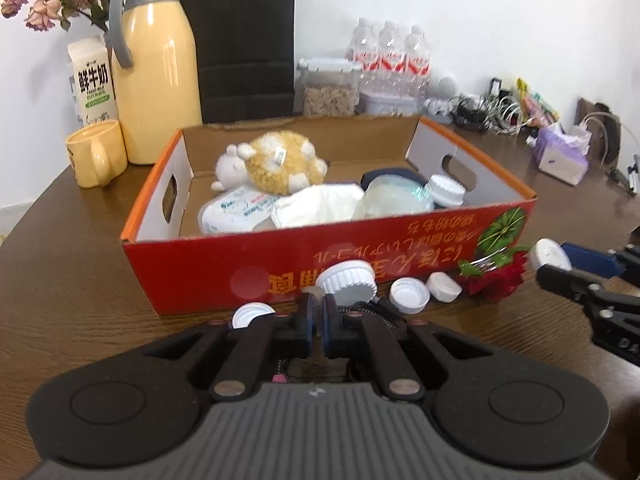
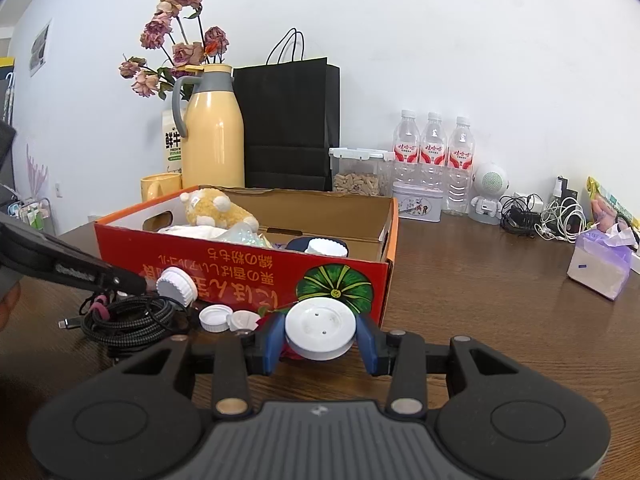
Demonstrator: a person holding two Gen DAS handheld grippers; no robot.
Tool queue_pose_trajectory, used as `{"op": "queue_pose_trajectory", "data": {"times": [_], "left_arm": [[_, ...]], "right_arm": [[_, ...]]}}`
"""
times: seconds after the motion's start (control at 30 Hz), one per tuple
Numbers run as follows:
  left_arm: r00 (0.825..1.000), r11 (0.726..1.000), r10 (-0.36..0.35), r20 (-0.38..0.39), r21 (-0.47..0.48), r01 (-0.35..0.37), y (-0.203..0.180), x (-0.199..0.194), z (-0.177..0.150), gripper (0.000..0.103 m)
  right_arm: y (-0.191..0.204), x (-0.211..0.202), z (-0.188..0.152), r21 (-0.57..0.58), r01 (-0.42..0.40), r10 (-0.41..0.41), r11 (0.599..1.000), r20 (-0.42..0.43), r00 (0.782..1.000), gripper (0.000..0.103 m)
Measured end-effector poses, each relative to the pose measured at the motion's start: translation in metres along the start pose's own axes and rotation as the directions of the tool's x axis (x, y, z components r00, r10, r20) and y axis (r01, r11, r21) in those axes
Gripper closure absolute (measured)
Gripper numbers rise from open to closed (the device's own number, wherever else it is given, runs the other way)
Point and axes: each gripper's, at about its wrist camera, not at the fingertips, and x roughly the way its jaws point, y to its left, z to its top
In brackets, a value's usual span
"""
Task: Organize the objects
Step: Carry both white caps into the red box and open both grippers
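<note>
White disc lid: pinched edge-on between the blue jaws of the right gripper, held above the tabletop just in front of the red cardboard box, near its pumpkin-printed corner. From the left wrist view the same lid shows at the far right, clear of the box wall.

Left gripper: jaws pressed nearly together, low over the tabletop at the box's front wall. Whether anything thin sits between them cannot be told; a small grey tip shows at the left finger's end.

Loose items along the box front: ridged white cap tilted on edge just past the left fingers, two small open caps and beside it, another left of the fingers. Red artificial flower lies at the box's right corner. Coiled braided cable rests on the tabletop near the caps.

Inside box: plush toy, wet-wipes pack, white cloth, clear plastic bottle lying down.

Behind box: yellow thermos, yellow mug, milk carton, black paper bag.
</note>
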Motion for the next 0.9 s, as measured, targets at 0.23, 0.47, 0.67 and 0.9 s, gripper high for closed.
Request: {"op": "queue_pose_trajectory", "data": {"times": [0.23, 0.47, 0.67, 0.9], "left_arm": [[0.995, 1.0, -0.009, 0.097, -0.008, 0.01, 0.01, -0.029, 0.015, 0.098], [0.981, 0.999, -0.003, 0.193, -0.035, 0.01, 0.021, -0.037, 0.039, 0.098], [0.975, 0.997, -0.001, 0.223, -0.075, 0.018, 0.028, -0.023, 0.053, 0.098], [0.97, 0.994, -0.004, 0.245, -0.104, 0.031, 0.034, 0.001, 0.067, 0.098]], "right_arm": [[0.001, -0.001, 0.002, 0.001, -0.005, 0.005, 1.0, 0.01, 1.0, 0.065], [0.01, -0.005, 0.021, -0.003, -0.034, 0.034, 0.999, 0.064, 0.997, 0.065], [0.023, 0.005, 0.053, -0.052, -0.04, 0.047, 0.998, 0.13, 0.99, 0.065], [0.032, 0.038, 0.089, -0.075, -0.061, 0.072, 0.995, 0.153, 0.986, 0.065]]}}
